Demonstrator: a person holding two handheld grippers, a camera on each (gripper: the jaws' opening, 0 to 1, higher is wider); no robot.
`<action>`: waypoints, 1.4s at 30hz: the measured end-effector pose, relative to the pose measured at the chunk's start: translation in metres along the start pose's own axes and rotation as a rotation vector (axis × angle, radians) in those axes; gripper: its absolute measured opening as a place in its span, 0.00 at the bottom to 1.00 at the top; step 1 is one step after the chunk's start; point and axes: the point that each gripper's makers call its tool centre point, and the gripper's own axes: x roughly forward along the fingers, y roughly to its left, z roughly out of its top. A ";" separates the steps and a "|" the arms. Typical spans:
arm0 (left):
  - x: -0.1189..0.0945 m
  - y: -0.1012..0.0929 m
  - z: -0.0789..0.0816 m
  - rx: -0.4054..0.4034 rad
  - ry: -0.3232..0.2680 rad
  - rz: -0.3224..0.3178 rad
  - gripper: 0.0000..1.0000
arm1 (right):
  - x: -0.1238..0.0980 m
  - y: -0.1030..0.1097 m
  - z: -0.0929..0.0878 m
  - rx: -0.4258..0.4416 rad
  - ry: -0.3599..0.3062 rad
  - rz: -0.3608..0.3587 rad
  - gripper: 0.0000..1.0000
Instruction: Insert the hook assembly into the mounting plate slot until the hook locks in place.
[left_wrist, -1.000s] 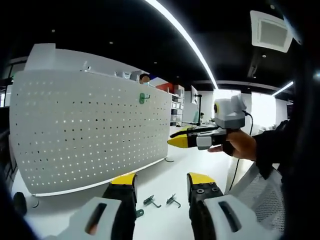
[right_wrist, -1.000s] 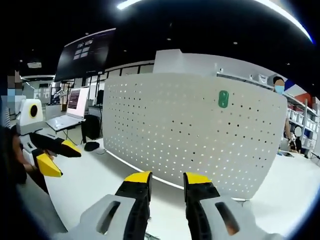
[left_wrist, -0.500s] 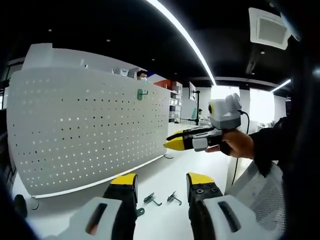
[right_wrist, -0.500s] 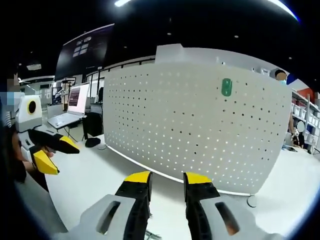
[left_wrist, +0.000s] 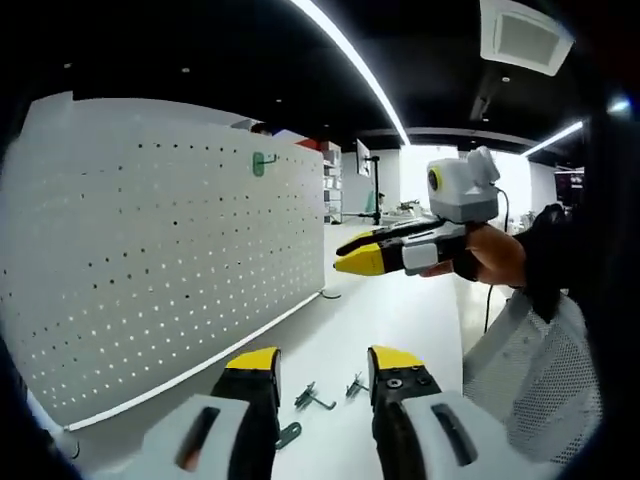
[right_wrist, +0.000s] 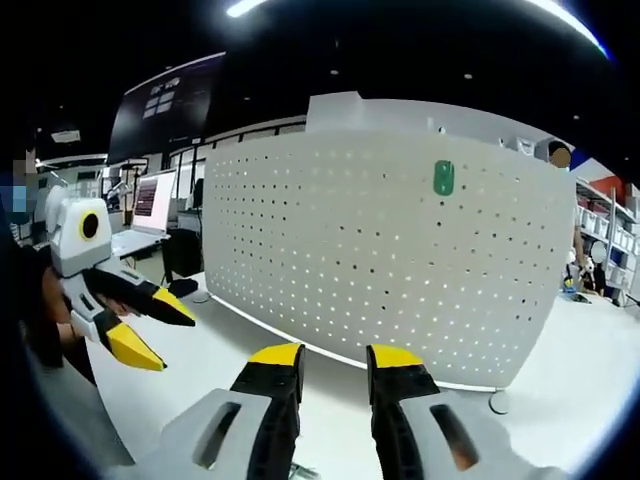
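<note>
The white perforated mounting plate (left_wrist: 150, 260) stands upright on the white table (left_wrist: 400, 320), with a green hook (left_wrist: 262, 163) hung near its top. The right gripper view meets the same plate (right_wrist: 380, 260) and green hook (right_wrist: 443, 178) head-on. Two metal hooks (left_wrist: 313, 398) (left_wrist: 355, 385) and a green piece (left_wrist: 288, 435) lie on the table just beyond my left gripper (left_wrist: 322, 372), which is open and empty. My right gripper (right_wrist: 335, 358) is open and empty too; a hand holds it in mid-air (left_wrist: 342, 258). The left gripper (right_wrist: 172, 340) hangs at the left with its jaws spread.
A laptop (right_wrist: 130, 235) and a dark wall screen (right_wrist: 170, 110) stand behind at the left. A person (right_wrist: 560, 160) stands behind the plate's far right end. The plate's round foot (right_wrist: 498, 402) rests on the table. Shelves (left_wrist: 335, 185) line the far wall.
The left gripper view has swung, so the plate looks bigger and nearer. In the right gripper view the left gripper has come closer, toward the middle. Both grippers stay open and empty.
</note>
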 end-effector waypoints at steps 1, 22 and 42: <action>0.002 -0.001 -0.001 0.012 0.001 -0.008 0.34 | -0.001 0.000 0.000 0.003 -0.001 -0.003 0.22; 0.068 0.008 -0.057 0.097 0.152 -0.090 0.20 | -0.017 0.001 -0.011 0.019 0.019 -0.033 0.22; 0.110 0.012 -0.094 0.179 0.271 -0.135 0.10 | -0.014 -0.005 -0.021 0.053 0.042 -0.036 0.22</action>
